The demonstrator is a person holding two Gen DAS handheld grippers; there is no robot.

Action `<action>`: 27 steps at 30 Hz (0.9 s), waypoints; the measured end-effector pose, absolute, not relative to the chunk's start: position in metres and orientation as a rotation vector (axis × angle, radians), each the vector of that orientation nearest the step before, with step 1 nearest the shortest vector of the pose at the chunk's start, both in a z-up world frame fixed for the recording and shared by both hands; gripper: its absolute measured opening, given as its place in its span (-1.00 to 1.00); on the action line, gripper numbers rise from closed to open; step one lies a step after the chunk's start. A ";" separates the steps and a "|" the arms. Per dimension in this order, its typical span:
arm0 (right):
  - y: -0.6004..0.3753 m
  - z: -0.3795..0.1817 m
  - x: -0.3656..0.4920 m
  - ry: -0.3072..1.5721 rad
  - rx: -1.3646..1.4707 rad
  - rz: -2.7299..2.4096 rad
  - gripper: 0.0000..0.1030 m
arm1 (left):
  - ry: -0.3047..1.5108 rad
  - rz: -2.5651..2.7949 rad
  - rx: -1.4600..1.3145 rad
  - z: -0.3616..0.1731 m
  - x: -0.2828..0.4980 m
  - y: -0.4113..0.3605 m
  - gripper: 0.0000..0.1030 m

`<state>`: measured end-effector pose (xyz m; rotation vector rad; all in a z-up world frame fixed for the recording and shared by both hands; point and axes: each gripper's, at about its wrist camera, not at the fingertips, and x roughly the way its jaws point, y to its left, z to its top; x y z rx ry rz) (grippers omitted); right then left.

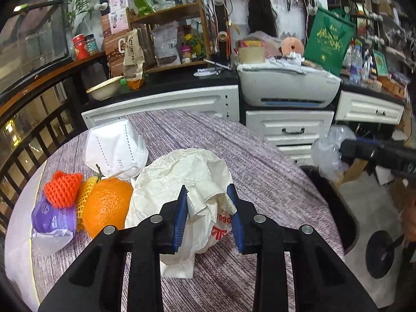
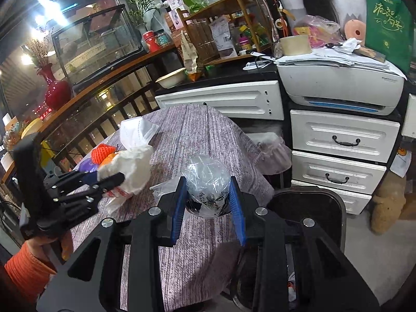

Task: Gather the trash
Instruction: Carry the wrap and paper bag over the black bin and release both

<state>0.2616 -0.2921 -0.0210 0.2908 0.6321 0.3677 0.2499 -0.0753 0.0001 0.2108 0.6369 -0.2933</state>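
On your far left the purple packet (image 1: 53, 218), the red foam net (image 1: 62, 188) and the orange (image 1: 108, 205) lie bunched near the table (image 1: 260, 161) edge, with the white face mask (image 1: 117, 148) just behind them. Touching the orange on its right is the crumpled white paper bag (image 1: 182, 176), and your left gripper (image 1: 208, 208) is already on it: the blue pads are drawn in narrow around a fold at the near end of the bag, pinching it. The bag's long side runs away from you toward the middle of the table.

Further right, your right gripper (image 2: 208, 197) is clamped narrow on a wad of clear plastic wrap (image 2: 208, 179), lifted off the table near its right edge. The black bin (image 2: 312, 202) stands just beside that edge, below and to the right of the wad, so I judge your right hand is the nearer one to drop first; the left has the whole width of the table to cross.

The left view shows the pinch on the paper close up and only a blurred glimpse of the plastic. The right view shows the bin's rim, the wad's printed underside, and your left gripper side-on with an orange sleeve (image 2: 26, 265) behind it
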 end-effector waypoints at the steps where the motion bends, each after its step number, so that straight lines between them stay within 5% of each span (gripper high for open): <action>1: -0.294 -0.021 0.259 0.627 0.292 0.363 -0.36 | 0.627 -0.299 0.191 0.005 0.246 -0.074 -0.42; 11: -0.340 -0.043 0.233 0.619 0.379 0.238 -0.36 | 0.548 -0.463 0.089 0.034 0.199 -0.108 -0.42; 23: -0.373 -0.132 0.237 0.804 0.347 0.009 -0.34 | 0.588 -0.627 0.053 0.021 0.177 -0.181 -0.42; 27: -0.381 -0.171 0.239 0.879 0.371 -0.032 0.02 | 0.616 -0.649 0.058 0.009 0.176 -0.197 -0.42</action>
